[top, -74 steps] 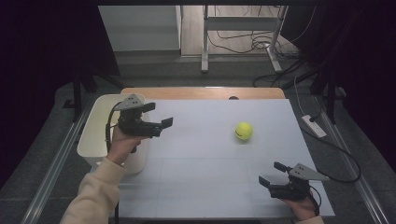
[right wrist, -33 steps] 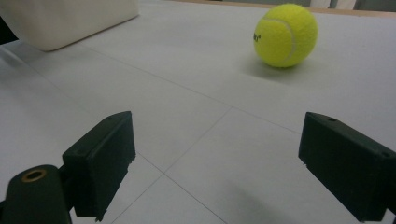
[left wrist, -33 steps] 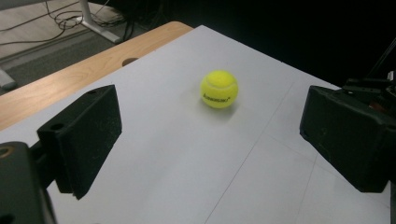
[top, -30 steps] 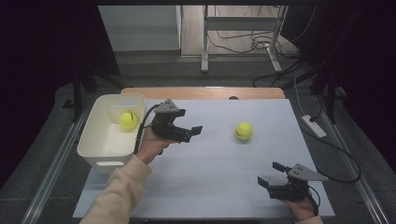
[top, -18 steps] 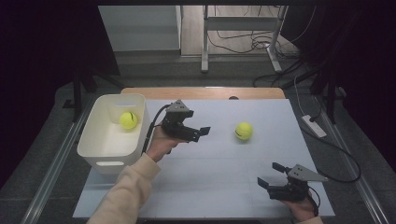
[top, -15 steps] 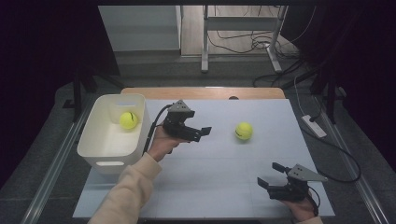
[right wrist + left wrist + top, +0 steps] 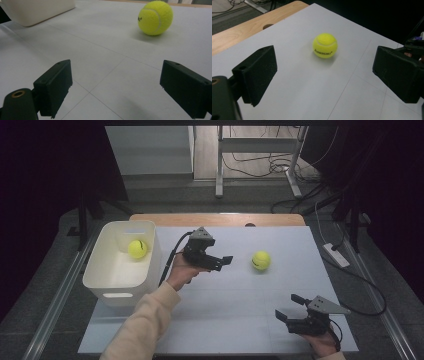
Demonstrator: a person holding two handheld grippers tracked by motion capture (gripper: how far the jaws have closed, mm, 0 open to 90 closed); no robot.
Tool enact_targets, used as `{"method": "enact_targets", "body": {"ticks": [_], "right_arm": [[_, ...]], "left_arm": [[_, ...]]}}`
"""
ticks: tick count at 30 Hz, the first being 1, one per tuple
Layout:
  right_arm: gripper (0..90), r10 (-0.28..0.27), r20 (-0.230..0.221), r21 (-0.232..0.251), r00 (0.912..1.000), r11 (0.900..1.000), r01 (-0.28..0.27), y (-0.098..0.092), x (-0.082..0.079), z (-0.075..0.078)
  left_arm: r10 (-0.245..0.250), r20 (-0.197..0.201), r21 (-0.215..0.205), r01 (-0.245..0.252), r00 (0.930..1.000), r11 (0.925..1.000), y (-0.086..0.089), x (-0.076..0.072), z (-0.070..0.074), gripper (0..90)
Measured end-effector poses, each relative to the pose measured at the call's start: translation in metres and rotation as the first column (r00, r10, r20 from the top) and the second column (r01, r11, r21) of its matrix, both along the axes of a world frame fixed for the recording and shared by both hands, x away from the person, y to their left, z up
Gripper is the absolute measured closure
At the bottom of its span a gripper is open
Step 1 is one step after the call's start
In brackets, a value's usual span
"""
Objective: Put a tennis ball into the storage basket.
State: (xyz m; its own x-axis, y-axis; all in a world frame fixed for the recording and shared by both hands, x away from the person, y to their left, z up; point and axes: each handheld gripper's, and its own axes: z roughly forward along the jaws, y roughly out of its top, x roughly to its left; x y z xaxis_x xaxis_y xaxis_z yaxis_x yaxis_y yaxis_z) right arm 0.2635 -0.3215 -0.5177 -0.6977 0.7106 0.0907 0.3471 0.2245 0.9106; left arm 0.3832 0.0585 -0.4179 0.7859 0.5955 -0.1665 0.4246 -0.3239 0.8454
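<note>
Ball [image 7: 325,45] reads "KAWASAKI" in black print.

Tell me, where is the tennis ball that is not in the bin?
In the high view, the loose tennis ball lies on the white table, right of centre, just beyond the open left gripper.

left hand-held gripper [image 7: 324,82] jaws wide apart, nothing between them. yellow tennis ball [image 7: 325,45] rests on the white counter [image 7: 294,82] ahead of the jaws, clear of both. wooden counter edge [image 7: 244,32] beyond the ball.
</note>
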Motion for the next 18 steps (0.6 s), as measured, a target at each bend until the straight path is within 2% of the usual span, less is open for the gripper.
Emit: {"method": "enact_targets", "body": {"ticks": [7, 18], "right_arm": [[10.5, -0.003, -0.003, 0.002, 1.0, 1.0, 0.003, -0.001, -0.001, 0.0], [10.5, -0.005, 0.002, 0.0, 1.0, 1.0, 0.005, -0.002, -0.003, 0.001]], "left_arm": [[-0.004, -0.003, -0.001, 0.004, 1.0, 1.0, -0.011, 0.005, -0.001, 6.6], [-0.009, -0.01, 0.006, 0.009, 0.9999, 0.9999, -0.02, 0.01, -0.003, 6.9]]}}
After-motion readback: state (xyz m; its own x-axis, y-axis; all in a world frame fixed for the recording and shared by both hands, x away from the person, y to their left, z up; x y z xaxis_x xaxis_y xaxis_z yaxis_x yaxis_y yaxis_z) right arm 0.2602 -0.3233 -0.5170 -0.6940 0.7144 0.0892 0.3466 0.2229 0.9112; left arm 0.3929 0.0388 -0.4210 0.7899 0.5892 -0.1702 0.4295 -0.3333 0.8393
